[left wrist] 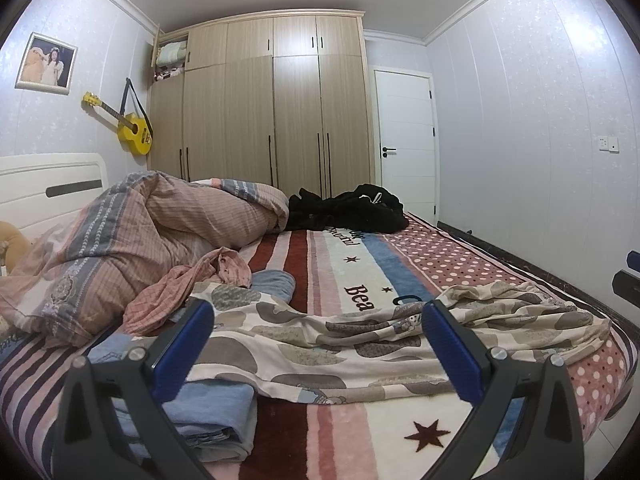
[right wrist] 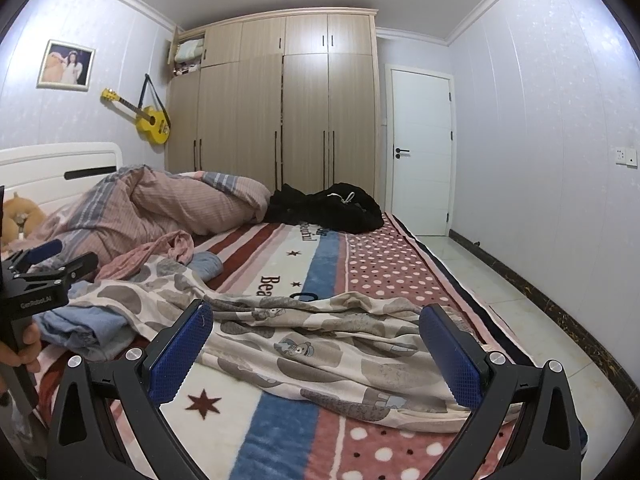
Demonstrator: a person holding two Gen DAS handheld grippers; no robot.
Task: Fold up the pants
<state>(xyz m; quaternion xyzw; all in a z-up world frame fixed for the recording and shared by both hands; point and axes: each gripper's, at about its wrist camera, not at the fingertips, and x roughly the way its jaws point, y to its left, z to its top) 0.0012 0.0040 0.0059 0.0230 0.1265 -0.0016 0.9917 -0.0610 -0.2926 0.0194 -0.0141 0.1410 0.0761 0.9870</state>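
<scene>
At the left of the bed lies a folded blue garment (left wrist: 216,408), possibly finished work, though that is a guess. The left tongs (left wrist: 318,344) gape wide, gripping nothing, poised over the patterned pyjama pants (left wrist: 320,344), which sprawl rumpled across the striped blanket (left wrist: 360,440), no fold begun. The right tongs (right wrist: 316,350) are likewise spread and empty above the same pants near the bed's right edge. A black clothes heap (right wrist: 324,208) waits beyond.
</scene>
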